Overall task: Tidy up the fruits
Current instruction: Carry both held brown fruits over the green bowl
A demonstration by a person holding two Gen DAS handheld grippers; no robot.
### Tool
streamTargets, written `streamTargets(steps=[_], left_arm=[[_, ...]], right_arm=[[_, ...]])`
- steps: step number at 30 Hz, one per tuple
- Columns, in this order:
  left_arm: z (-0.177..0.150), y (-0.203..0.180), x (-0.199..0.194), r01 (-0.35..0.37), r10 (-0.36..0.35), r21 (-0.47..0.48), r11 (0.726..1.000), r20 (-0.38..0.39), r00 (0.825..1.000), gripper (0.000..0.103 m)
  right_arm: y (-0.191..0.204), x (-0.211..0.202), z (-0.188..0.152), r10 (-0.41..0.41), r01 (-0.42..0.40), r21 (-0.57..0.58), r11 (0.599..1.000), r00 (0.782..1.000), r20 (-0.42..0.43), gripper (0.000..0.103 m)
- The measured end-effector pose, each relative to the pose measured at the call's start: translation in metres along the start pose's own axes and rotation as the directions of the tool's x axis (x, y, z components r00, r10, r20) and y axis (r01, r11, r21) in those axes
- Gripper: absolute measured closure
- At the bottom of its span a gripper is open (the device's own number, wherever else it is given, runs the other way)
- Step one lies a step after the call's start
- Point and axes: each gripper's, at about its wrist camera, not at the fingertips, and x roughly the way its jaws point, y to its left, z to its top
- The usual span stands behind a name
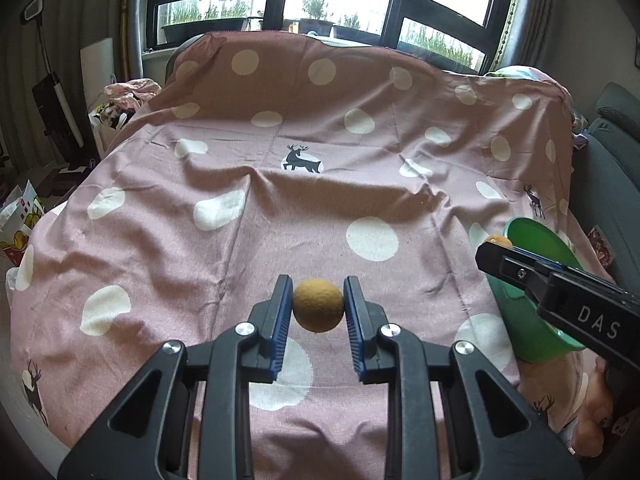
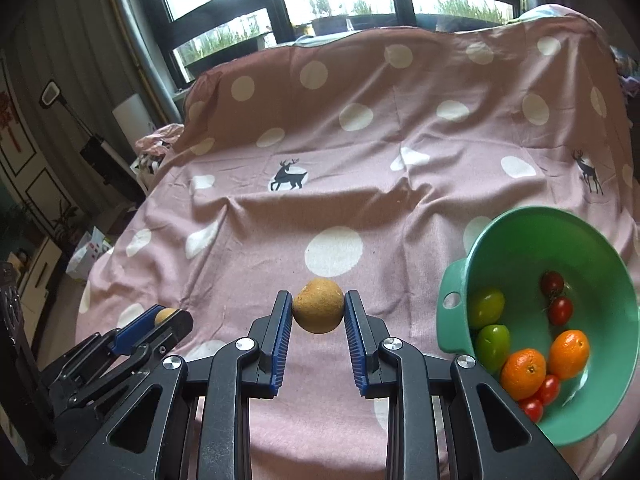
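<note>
Both tongs clamped on a small tan fruit apiece, left gripper (image 1: pixel 318 306) on left fruit (image 1: pixel 318 305), right gripper (image 2: pixel 319 311) on right fruit (image 2: pixel 319 311), w/ green bowl (image 2: pixel 516 236) at 3 o'clock (already part-filled): round, so could squirt out if grip slackens.

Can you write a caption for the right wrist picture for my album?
Right gripper pinches a round brown fruit beside a green bowl holding oranges, tomatoes and green fruits.
</note>
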Motion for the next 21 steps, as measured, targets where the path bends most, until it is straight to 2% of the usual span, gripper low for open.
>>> streamTargets(steps=[6,11,21], left_arm=[[0.010,-0.027,-0.019,0.022,-0.024,0.045,0.999,0.048,0.999,0.077],[0.019,-0.054,-0.032,0.060,-0.066,0.076,0.995,0.085,0.994,0.077],[0.027,-0.113,-0.032,0.141,-0.152,0.136,0.981,0.078,0.985,0.077]], right_arm=[[-0.009,-0.031,0.006,0.024,-0.026,0.023,0.999,0.997,0.076,0.075],[-0.022,-0.058,0.009,0.004,-0.011,0.048,0.999,0.989,0.145,0.075],[-0.058,-0.089,0.011,-0.038,0.011,0.122,0.992,0.975,0.218,0.075]])
